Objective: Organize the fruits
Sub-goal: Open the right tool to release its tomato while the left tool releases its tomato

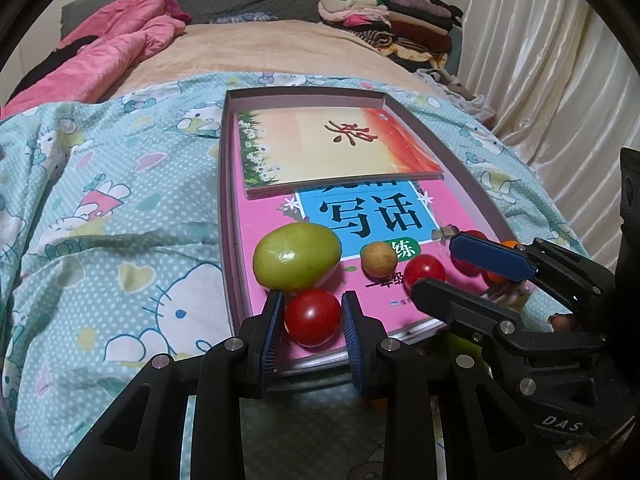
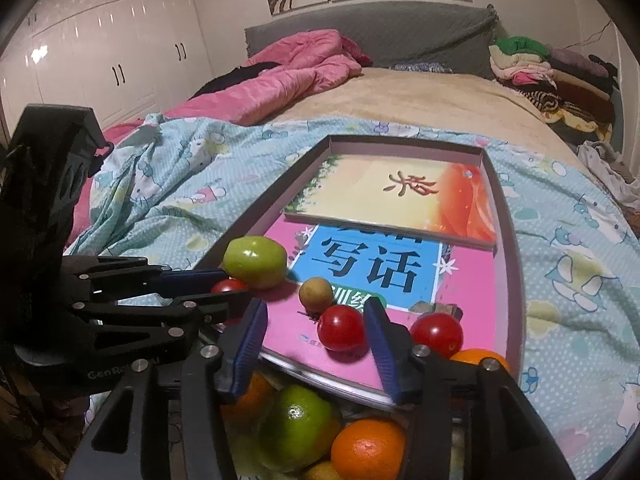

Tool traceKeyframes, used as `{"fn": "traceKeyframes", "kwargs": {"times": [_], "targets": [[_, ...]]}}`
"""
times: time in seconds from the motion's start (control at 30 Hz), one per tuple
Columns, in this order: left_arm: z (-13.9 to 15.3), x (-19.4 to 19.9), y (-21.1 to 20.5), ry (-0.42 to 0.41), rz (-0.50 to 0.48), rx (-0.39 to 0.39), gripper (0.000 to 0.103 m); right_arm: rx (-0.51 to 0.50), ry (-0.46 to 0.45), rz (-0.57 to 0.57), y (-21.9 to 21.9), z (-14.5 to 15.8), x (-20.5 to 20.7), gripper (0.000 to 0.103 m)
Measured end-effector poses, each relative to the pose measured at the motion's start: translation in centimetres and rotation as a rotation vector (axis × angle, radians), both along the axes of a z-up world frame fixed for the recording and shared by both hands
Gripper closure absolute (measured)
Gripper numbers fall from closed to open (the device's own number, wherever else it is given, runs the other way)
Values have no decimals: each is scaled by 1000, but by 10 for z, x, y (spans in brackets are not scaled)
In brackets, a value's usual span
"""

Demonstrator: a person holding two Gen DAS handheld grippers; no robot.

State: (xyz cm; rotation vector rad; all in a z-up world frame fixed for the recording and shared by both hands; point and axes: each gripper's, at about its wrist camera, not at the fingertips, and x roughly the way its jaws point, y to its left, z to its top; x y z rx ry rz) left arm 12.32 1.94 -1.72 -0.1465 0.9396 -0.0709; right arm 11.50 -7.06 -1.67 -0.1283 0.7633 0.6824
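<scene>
A pink book (image 1: 276,216) lies in a shallow box (image 1: 304,94) on the bed. On it sit a green fruit (image 1: 297,257), a small tan fruit (image 1: 378,258) and three cherry tomatoes. My left gripper (image 1: 312,312) is open with a tomato (image 1: 313,317) between its fingers. My right gripper (image 2: 316,324) is open around another tomato (image 2: 342,328), with a third tomato (image 2: 437,334) to its right. Oranges (image 2: 368,448) and a green citrus (image 2: 298,426) lie below the book's near edge.
A second, orange-and-cream book (image 2: 400,200) lies at the far end of the box. The box rests on a blue patterned quilt (image 1: 100,208). A pink duvet (image 2: 288,76) and a pile of folded clothes (image 2: 552,68) are farther up the bed.
</scene>
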Motion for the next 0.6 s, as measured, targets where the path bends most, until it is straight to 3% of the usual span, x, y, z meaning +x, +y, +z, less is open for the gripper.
{"fn": "traceKeyframes", "kwargs": {"times": [0.6], "targets": [[5, -7, 0, -8, 4, -12, 72, -2, -5, -8, -2, -1, -2, 46]]}}
